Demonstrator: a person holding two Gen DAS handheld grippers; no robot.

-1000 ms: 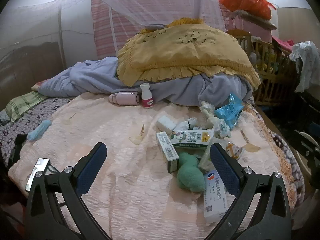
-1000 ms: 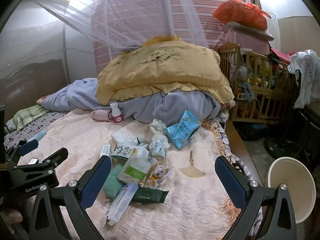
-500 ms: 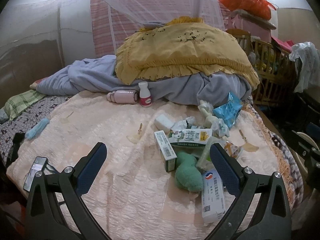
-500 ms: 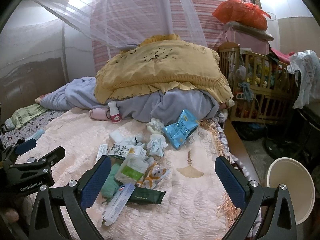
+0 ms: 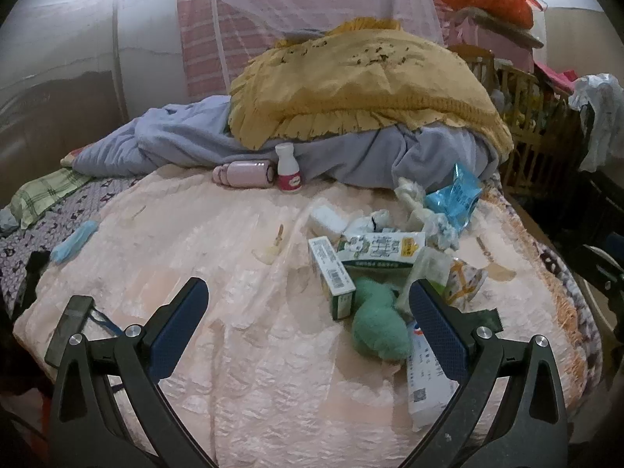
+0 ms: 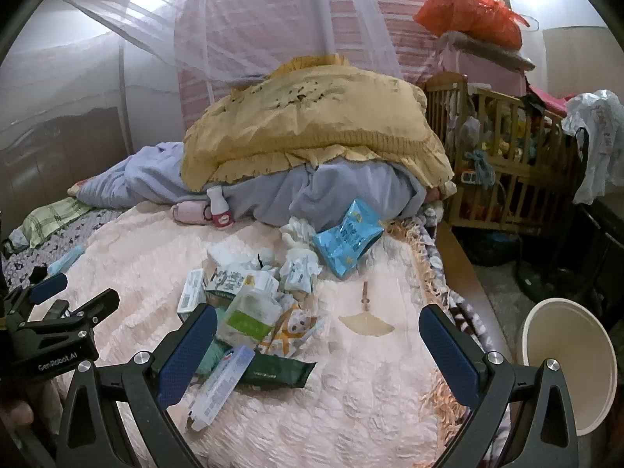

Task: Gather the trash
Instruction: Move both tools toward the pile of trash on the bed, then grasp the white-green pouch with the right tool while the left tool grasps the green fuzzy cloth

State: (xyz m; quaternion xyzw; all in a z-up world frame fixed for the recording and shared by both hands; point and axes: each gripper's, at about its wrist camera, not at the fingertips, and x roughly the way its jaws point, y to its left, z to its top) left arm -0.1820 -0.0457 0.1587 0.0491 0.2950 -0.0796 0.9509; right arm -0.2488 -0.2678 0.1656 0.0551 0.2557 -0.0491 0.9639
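Observation:
A heap of trash lies on the pink bedspread [image 5: 202,257]: a milk carton [image 5: 380,249], a small box [image 5: 331,277], a green wad [image 5: 378,327], a white tube box [image 5: 425,374], crumpled tissues [image 5: 413,202] and a blue snack bag [image 5: 454,197]. In the right wrist view I see the same blue bag [image 6: 347,238], a dark green wrapper [image 6: 273,370] and a clear packet [image 6: 253,312]. My left gripper [image 5: 308,323] is open and empty, just short of the heap. My right gripper [image 6: 318,351] is open and empty above the heap's near edge. A cream bin [image 6: 569,362] stands on the floor at the right.
A pink bottle [image 5: 243,173] and a small white bottle [image 5: 288,167] lie by the grey blanket [image 5: 187,144] under a yellow pillow [image 5: 362,85]. A blue mask [image 5: 74,241] lies at the left. A wooden crib [image 6: 507,163] stands right of the bed.
Both grippers have drifted slightly forward toward the heap. Both stay open and empty.

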